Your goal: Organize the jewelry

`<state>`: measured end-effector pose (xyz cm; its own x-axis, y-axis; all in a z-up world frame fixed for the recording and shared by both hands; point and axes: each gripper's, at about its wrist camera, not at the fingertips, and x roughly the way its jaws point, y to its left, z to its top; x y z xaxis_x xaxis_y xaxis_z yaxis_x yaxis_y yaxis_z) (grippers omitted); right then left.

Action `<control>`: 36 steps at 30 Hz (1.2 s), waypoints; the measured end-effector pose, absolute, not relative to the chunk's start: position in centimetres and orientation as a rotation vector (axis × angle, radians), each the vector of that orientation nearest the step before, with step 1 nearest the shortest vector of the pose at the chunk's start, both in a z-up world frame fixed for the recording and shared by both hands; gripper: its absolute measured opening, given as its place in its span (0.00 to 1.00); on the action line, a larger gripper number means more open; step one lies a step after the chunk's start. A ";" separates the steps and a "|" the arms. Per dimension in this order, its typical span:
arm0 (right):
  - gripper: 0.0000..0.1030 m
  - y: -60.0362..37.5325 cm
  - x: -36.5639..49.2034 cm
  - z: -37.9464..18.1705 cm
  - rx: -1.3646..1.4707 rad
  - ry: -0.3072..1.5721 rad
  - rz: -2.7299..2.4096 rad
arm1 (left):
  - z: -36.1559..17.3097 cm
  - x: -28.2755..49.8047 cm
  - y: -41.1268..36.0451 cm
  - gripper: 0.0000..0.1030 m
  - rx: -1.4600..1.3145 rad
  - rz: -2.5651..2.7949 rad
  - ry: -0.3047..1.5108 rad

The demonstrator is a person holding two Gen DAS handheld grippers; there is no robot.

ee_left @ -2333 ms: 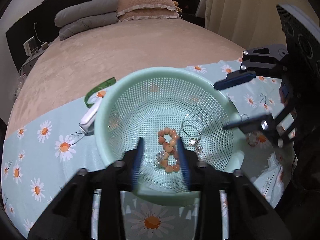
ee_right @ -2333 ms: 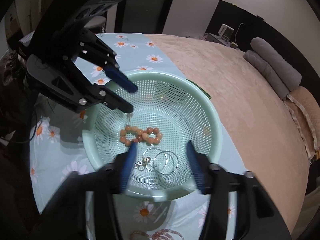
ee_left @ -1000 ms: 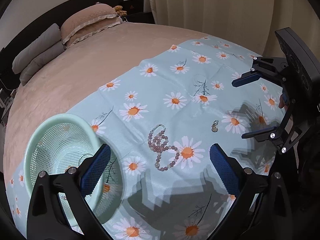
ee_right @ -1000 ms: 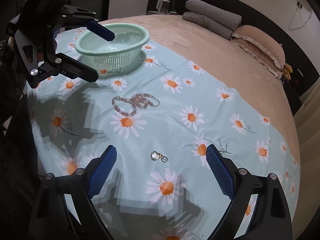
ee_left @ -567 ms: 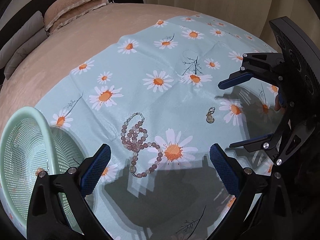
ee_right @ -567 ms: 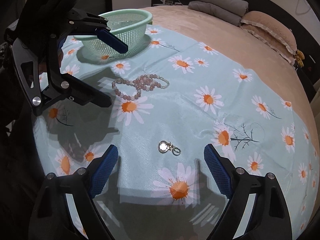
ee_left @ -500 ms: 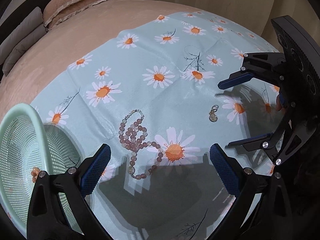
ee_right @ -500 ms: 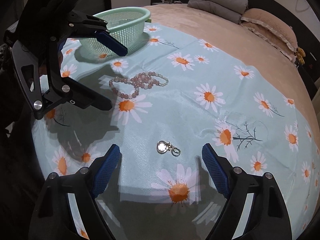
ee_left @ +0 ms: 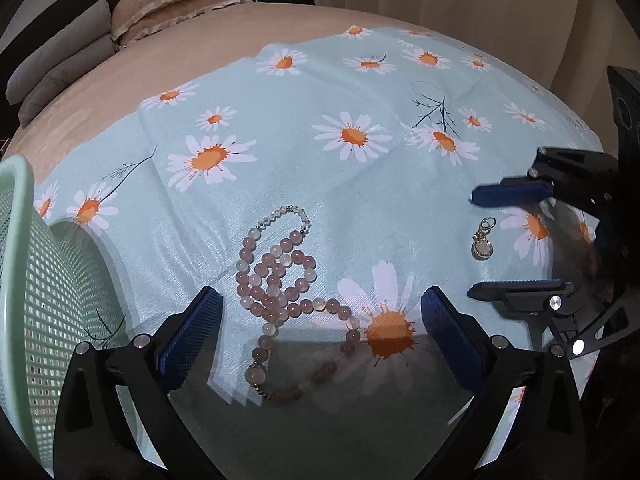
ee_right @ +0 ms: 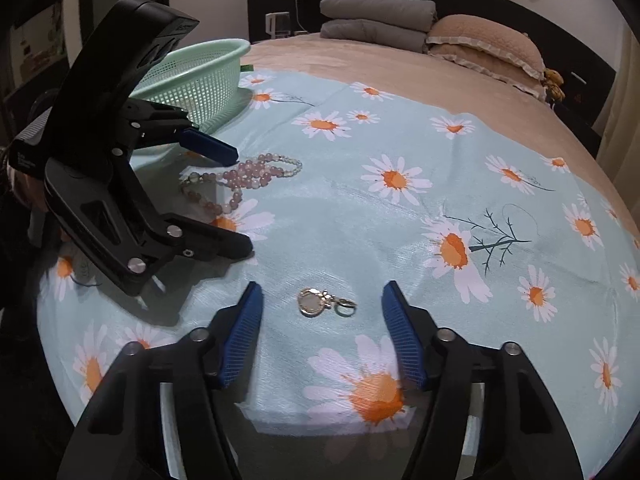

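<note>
On the daisy cloth (ee_left: 360, 184), spread jaws of the left gripper (ee_left: 320, 320) flank the bead necklace (ee_left: 280, 276), while the right gripper (ee_right: 322, 314) gapes around the pendant (ee_right: 316, 301).

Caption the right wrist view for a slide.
Open right tool brackets a small pendant on the daisy cloth; open left tool nears the bead necklace.

The bead necklace (ee_left: 280, 276) lies on the cloth (ee_left: 360, 184) beside the basket (ee_left: 44, 288). The pendant (ee_right: 320, 302) lies well apart, near the cloth's front edge. Pillows (ee_right: 484, 44) rest at the bed's head.

dim, fisheye-warped, hard foreground shadows
</note>
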<state>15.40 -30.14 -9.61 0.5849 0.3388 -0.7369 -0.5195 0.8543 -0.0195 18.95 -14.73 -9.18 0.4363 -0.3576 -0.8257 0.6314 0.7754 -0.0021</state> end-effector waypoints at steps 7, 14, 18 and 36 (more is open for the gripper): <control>0.18 -29.8 14.8 -9.6 -0.146 0.797 0.411 | -8.8 17.4 -14.6 0.66 0.272 -0.670 0.920; 0.15 -28.9 13.8 -9.5 -0.102 0.795 0.280 | -8.4 17.0 -13.4 0.06 0.105 -0.748 1.021; 0.15 -28.4 12.3 -8.9 -0.060 0.770 0.232 | -8.0 16.2 -13.1 0.06 0.084 -0.724 1.031; 0.15 -24.3 10.0 -1.2 -0.136 0.686 0.341 | 1.5 12.5 -10.6 0.06 0.210 -0.644 0.866</control>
